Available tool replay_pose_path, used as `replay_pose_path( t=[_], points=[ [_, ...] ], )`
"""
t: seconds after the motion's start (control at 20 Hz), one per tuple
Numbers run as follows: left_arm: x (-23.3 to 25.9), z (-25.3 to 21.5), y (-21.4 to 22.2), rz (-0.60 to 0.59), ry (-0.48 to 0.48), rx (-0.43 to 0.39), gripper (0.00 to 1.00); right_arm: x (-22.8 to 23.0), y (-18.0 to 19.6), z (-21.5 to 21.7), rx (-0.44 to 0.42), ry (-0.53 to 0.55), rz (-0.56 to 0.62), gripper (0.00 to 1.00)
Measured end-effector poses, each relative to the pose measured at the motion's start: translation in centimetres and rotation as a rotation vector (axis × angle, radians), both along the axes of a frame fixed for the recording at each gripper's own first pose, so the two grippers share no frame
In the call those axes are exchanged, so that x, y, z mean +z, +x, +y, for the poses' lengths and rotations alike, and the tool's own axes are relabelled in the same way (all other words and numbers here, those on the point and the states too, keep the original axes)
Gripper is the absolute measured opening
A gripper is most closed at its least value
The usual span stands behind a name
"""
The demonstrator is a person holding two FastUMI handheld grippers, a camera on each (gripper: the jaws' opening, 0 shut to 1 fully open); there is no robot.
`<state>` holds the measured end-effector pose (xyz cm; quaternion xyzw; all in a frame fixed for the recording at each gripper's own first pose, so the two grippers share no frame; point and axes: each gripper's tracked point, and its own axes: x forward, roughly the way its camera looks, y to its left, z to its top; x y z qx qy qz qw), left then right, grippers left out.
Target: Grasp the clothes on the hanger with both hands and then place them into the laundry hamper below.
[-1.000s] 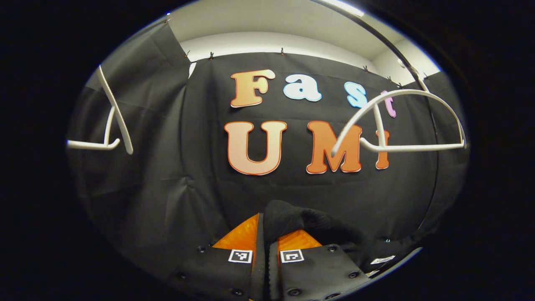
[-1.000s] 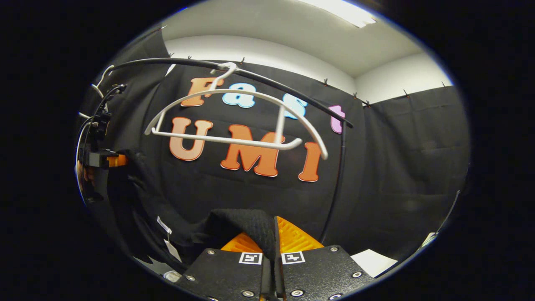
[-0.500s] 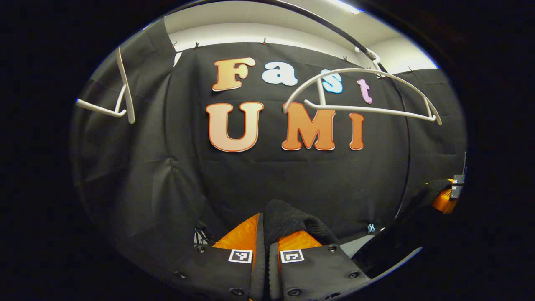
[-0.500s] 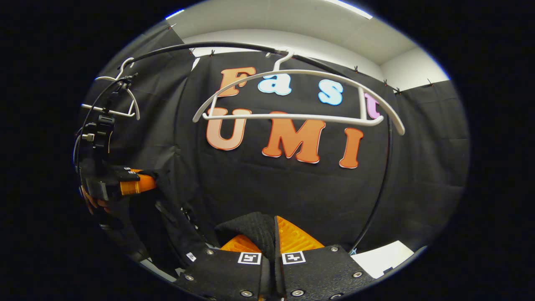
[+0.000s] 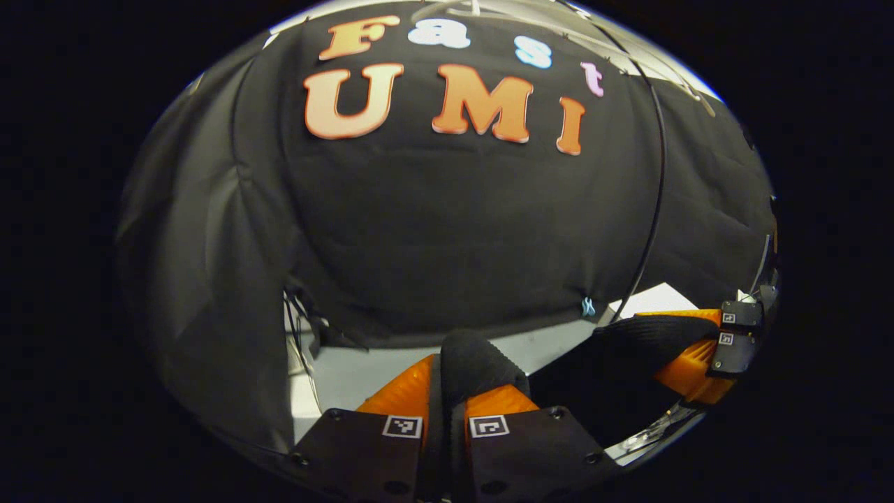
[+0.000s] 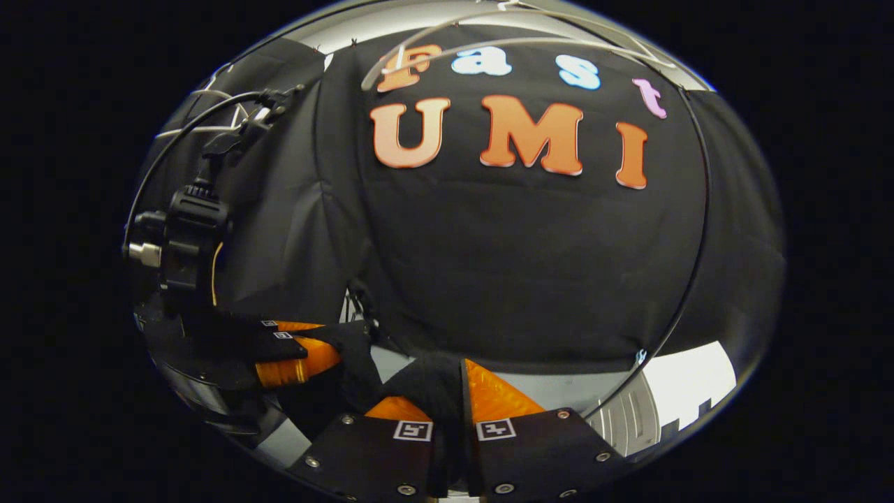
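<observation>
Pinching black garment (image 5: 466, 363) in both jaws, white hanger (image 6: 489, 31) overhead, wall behind.

The white hanger (image 6: 489, 28) is cut off by the top edge in the right gripper view and smeared by blur. The black garment (image 5: 471, 360) hides the gap between the left gripper (image 5: 447, 391) jaws, and its lower part runs out of sight below.
</observation>
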<state>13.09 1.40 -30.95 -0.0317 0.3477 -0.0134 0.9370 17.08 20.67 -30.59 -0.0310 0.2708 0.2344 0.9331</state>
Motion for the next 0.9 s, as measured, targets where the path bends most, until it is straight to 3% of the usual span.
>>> replay_pose_path(
  t=[0.25,0.4,0.6,0.65,0.7,0.75,0.8,0.9],
  points=[
    [-6.7,-0.3,-3.1,0.157,0.039,-0.022,0.11,-6.7,-2.1,0.0,-0.031,-0.037,0.173,0.12],
    [-10.1,-0.1,-5.0,0.288,0.009,0.007,0.19,-10.2,-4.3,-0.3,-0.013,-0.100,0.235,0.14],
    [-13.7,0.5,-7.9,0.420,0.000,-0.001,0.46,-13.9,-6.7,-0.6,0.022,-0.149,0.295,0.20],
    [-14.4,0.5,-8.6,0.445,0.006,-0.009,0.53,-14.5,-7.4,-0.6,0.022,-0.140,0.314,0.15],
    [-15.3,0.6,-9.5,0.476,0.005,-0.020,0.69,-14.9,-8.1,-0.6,0.019,-0.137,0.331,0.27],
    [-16.2,0.7,-10.6,0.512,0.019,-0.020,0.78,-15.0,-8.6,-0.6,0.014,-0.141,0.345,0.37],
    [-16.7,1.1,-11.3,0.535,0.036,-0.012,0.87,-15.3,-9.1,-0.8,0.013,-0.144,0.358,0.36],
    [-17.3,1.7,-12.0,0.552,0.045,0.008,1.00,-16.1,-9.9,-1.0,0.007,-0.134,0.395,0.52]
  ],
)
